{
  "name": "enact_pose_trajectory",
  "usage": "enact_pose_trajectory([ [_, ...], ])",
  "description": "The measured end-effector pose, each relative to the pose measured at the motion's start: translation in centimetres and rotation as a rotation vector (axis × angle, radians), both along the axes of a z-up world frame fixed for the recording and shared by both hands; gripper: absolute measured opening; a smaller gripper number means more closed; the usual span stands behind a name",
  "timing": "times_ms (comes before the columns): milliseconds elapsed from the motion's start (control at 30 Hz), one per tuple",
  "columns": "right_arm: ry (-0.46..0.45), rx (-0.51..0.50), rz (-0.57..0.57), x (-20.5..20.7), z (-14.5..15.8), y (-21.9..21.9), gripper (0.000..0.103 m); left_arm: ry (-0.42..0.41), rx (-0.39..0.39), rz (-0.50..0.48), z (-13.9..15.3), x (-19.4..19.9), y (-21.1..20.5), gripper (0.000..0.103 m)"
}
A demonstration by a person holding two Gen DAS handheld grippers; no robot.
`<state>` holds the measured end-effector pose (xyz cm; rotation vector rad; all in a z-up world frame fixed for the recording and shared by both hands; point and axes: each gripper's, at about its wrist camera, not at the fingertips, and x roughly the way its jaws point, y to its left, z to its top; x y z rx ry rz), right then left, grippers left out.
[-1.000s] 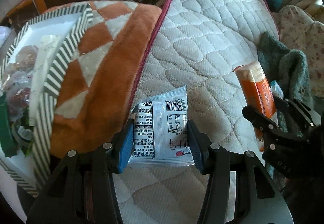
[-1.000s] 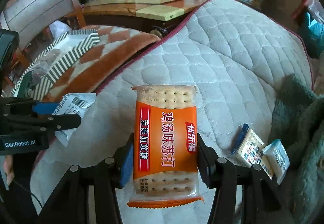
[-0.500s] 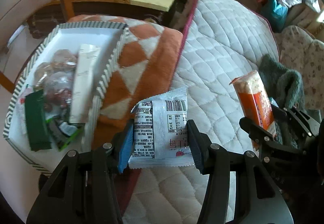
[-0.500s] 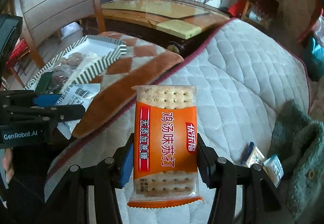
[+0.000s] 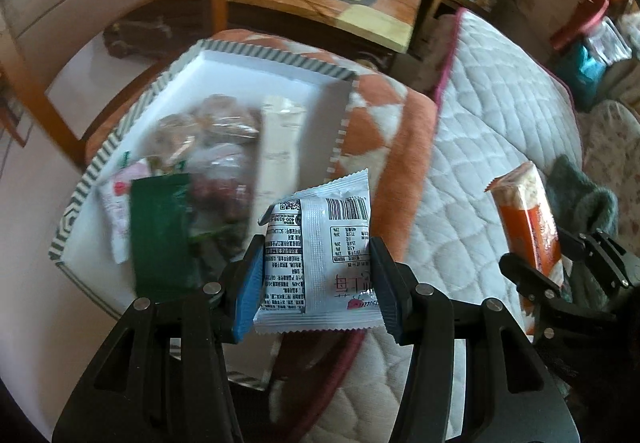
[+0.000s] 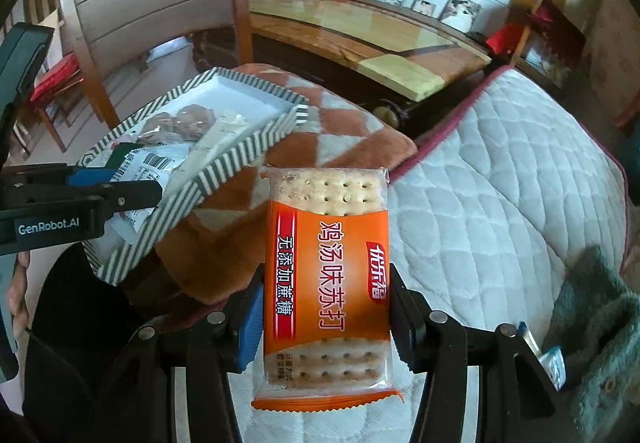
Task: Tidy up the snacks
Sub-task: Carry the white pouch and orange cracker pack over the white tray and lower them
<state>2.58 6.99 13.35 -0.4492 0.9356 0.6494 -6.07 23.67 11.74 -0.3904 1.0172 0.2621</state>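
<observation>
Crinkly foil sachet [image 5: 316, 255] clamped flat in left gripper [image 5: 316, 279], near the striped tray [image 5: 260, 53]. Orange cracker pack [image 6: 326, 283], likely brittle, pinched by its edges in right gripper [image 6: 326, 319], right of tray.

An orange cracker packet [image 6: 326, 279] was clamped between the right gripper's [image 6: 326, 319] jaws above a quilted bed [image 6: 500, 179]; a striped tray [image 6: 224, 171], apparently holding snacks, was seen left.

Left gripper [image 5: 316, 279], right gripper [image 6: 326, 317] clamped
</observation>
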Motion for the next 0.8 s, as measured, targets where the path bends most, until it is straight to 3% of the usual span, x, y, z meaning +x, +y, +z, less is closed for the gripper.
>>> enact_pose_trajectory([
  [467, 0.066, 0.014, 0.132, 2.0, -0.5, 8.9, 0.052, 0.015, -0.040, 0.179, -1.6, -1.3, 7.5, 0.050],
  [800, 0.128, 0.014, 0.214, 4.0, -1.9, 15.7, 0.052, 0.034, -0.029, 0.248, -2.9, -1.7, 10.4, 0.050],
])
